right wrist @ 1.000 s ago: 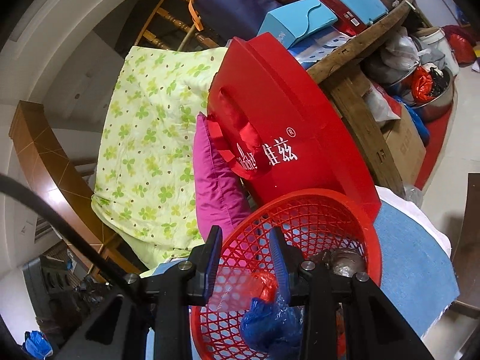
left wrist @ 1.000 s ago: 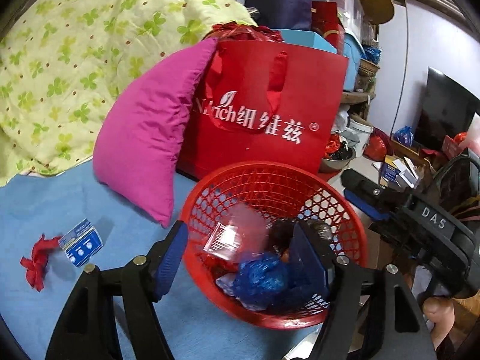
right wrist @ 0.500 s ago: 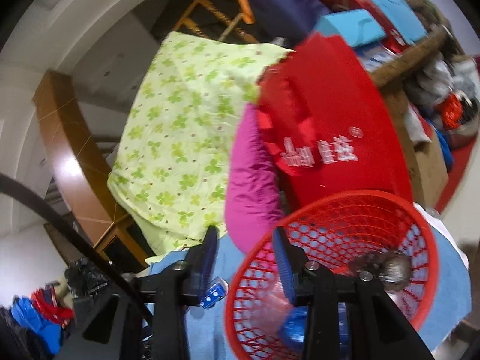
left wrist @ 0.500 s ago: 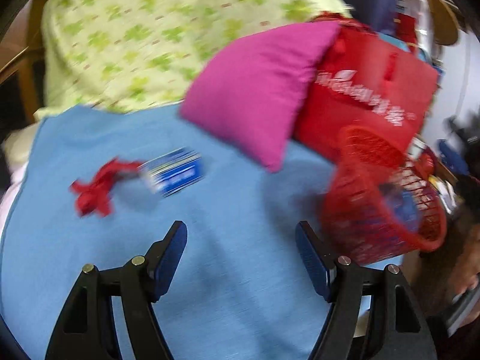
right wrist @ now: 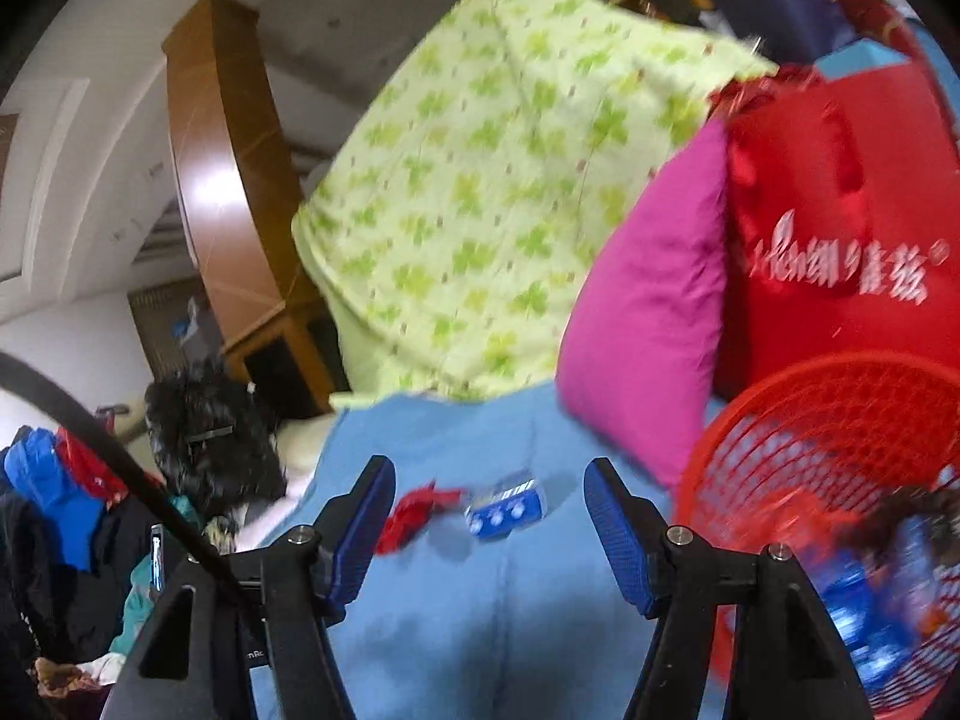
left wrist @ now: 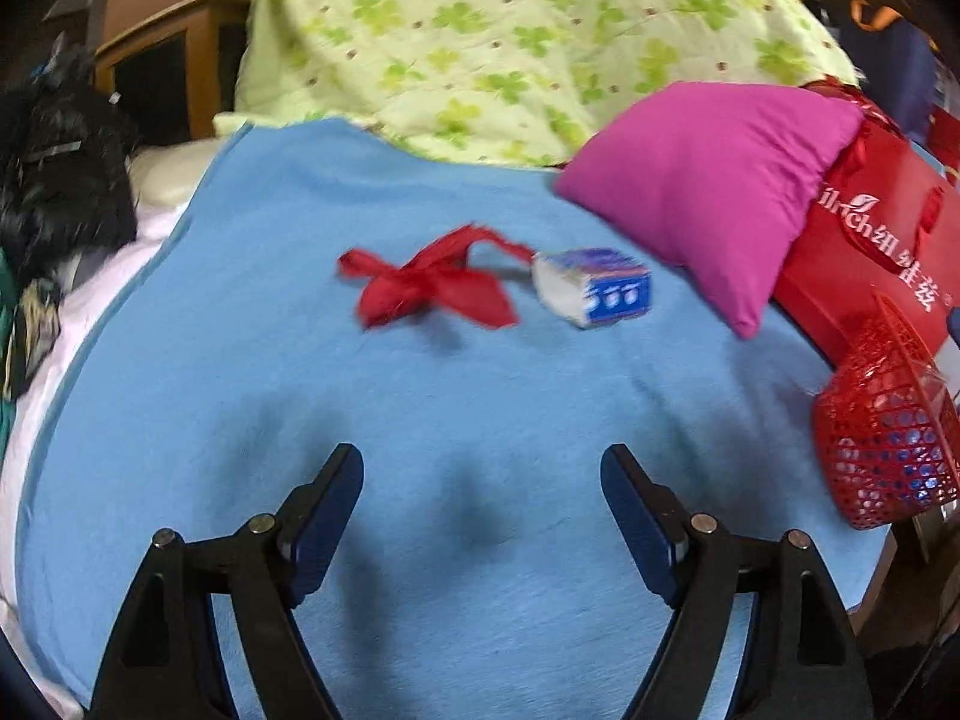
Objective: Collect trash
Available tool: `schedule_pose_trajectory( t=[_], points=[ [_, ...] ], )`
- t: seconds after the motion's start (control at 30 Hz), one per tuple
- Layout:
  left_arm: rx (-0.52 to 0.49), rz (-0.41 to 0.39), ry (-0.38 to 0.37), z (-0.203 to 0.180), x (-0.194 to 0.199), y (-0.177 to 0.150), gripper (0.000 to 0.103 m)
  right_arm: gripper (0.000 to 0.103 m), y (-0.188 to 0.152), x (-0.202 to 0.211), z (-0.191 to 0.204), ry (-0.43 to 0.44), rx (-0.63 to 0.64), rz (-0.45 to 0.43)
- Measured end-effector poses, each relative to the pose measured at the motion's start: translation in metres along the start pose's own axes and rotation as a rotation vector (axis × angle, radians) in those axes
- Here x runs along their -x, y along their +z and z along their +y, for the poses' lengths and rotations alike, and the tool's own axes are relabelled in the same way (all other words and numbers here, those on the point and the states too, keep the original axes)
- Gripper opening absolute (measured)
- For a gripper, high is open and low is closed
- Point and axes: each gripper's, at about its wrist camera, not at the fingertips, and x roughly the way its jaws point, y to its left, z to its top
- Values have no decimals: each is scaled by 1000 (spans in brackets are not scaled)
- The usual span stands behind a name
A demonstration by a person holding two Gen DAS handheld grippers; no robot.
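The blue blanket (left wrist: 252, 312) now fills the left wrist view, where a second ago the red basket (left wrist: 882, 450) sat right under that gripper; the basket has slid off to the right edge, beside the red bag (left wrist: 870, 252) and the pink pillow (left wrist: 708, 180). The basket already holds several scraps, blurred in the right wrist view. The left gripper (left wrist: 480, 516) has swung away from it with its jaws wide apart and nothing between them, so its last load seems dropped. The right gripper (right wrist: 489, 516), nearly closed a second ago, has also spread its jaws and holds nothing. Both now face the two pieces left on the blanket: the red ribbon (left wrist: 432, 282) and the small blue and white box (left wrist: 594, 294), lying just beside each other, likely the next pickups.
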Motion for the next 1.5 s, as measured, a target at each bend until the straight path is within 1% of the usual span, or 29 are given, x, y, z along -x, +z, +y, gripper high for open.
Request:
schedule_pose_trajectory(
  t=[0.13, 0.33, 0.4, 0.5, 0.63, 0.77, 0.9, 0.97, 1.07, 1.17, 1.37, 1.5],
  points=[
    [31, 18, 14, 15, -4, -6, 82, 69, -12, -27, 9, 7, -16, 79],
    [64, 5, 42, 37, -8, -10, 82, 69, -26, -62, 18, 4, -42, 195],
    [86, 23, 52, 45, -14, -13, 82, 69, -31, -72, 19, 1, -56, 227],
    [122, 34, 46, 52, -20, -11, 82, 69, -39, -87, 19, -13, -79, 278],
    [110, 13, 67, 54, -22, -7, 82, 69, -48, -105, 22, -35, -86, 330],
    [112, 15, 59, 56, -28, -2, 82, 69, -56, -122, 27, -46, -91, 375],
    [99, -2, 67, 57, -34, 10, 82, 69, -64, -135, 32, -50, -101, 411],
    [91, -21, 85, 58, -39, 19, 82, 69, -68, -140, 33, -53, -102, 427],
    [97, -41, 85, 63, -48, 31, 82, 69, -70, -145, 35, -59, -100, 440],
    [80, -68, 87, 65, -62, 47, 82, 69, -72, -147, 33, -68, -104, 448],
    [69, -104, 30, 65, -89, 71, 82, 69, -68, -146, 23, -88, -129, 438],
    [52, -104, 11, 60, -109, 84, 82, 69, -64, -149, 14, -89, -168, 432]
  ],
)
